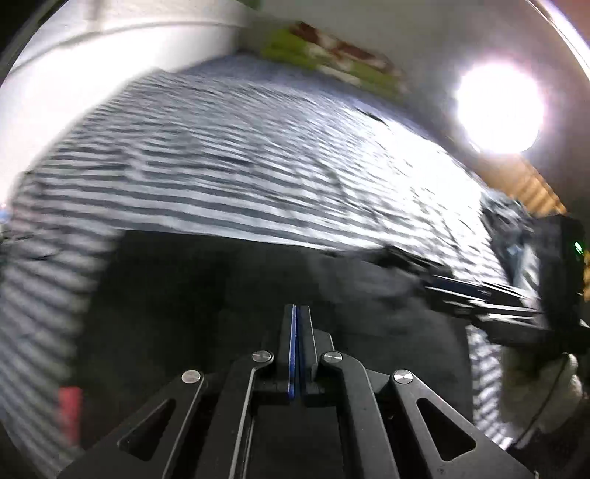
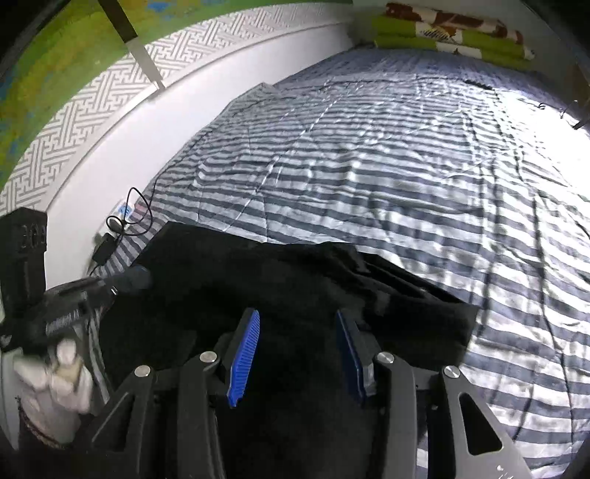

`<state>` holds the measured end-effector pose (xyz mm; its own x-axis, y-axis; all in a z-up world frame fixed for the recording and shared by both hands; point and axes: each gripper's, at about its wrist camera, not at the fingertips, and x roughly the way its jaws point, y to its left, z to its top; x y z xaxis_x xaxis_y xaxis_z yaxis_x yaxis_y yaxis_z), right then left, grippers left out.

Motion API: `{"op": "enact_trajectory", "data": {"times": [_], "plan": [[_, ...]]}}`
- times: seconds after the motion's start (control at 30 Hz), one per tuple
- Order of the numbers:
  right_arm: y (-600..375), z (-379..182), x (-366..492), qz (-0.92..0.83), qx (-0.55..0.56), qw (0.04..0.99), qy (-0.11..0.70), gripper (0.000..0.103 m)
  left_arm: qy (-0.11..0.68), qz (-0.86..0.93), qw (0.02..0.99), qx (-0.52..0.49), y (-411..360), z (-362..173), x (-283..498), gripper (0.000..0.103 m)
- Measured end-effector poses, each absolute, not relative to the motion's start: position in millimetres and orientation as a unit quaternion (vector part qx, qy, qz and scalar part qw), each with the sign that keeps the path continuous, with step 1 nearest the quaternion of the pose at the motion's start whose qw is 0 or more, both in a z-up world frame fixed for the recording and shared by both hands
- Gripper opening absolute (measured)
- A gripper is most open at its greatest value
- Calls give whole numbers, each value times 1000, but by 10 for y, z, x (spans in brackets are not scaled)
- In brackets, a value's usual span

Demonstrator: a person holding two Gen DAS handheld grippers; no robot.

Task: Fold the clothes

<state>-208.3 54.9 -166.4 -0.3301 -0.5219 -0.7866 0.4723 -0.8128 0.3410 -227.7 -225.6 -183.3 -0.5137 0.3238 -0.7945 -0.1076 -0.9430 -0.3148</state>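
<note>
A black garment lies crumpled on the striped bedsheet, near its front edge. My right gripper hovers over the garment's middle, its blue pads apart and gripping nothing. My left gripper is shut, pads pressed flat together, with its tips in the black garment. In the right wrist view the left gripper shows blurred at the garment's left edge, held by a white-gloved hand. The right gripper reaches in from the right in the left wrist view.
A black cable and charger lie by the white wall on the bed's left. Green patterned bedding is stacked at the far end. A bright lamp glares at the right. A red object shows at lower left.
</note>
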Motion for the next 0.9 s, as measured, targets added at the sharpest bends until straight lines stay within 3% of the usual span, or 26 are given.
{"op": "enact_trajectory", "data": {"times": [0.1,0.2,0.33,0.53,0.77,0.9], "plan": [[462,-1836,-2211,-800,516,302,-44,39,-116,843,149,-503,-1996,-1981,-2491,0],[455,-2005,-2294,-792,530,298,-53,37,-74,849,109,-512,-1875,-2112,-2704,0],[581,-1872,-2239,-796,523,297,-61,39,-115,839,79,-527,-2109,-2201,-2838,0],[1259,-1664,-1632,-803,520,273,-97,39,-112,862,75,-489,-2358,-1894,-2410,7],[1398,-2077,-957,-761,573,280,-118,40,-4,845,105,-524,-2148,-2214,-1811,12],[1385,-2087,-917,-765,557,286,-153,47,-6,850,101,-517,-2258,-2277,-1697,12]]}}
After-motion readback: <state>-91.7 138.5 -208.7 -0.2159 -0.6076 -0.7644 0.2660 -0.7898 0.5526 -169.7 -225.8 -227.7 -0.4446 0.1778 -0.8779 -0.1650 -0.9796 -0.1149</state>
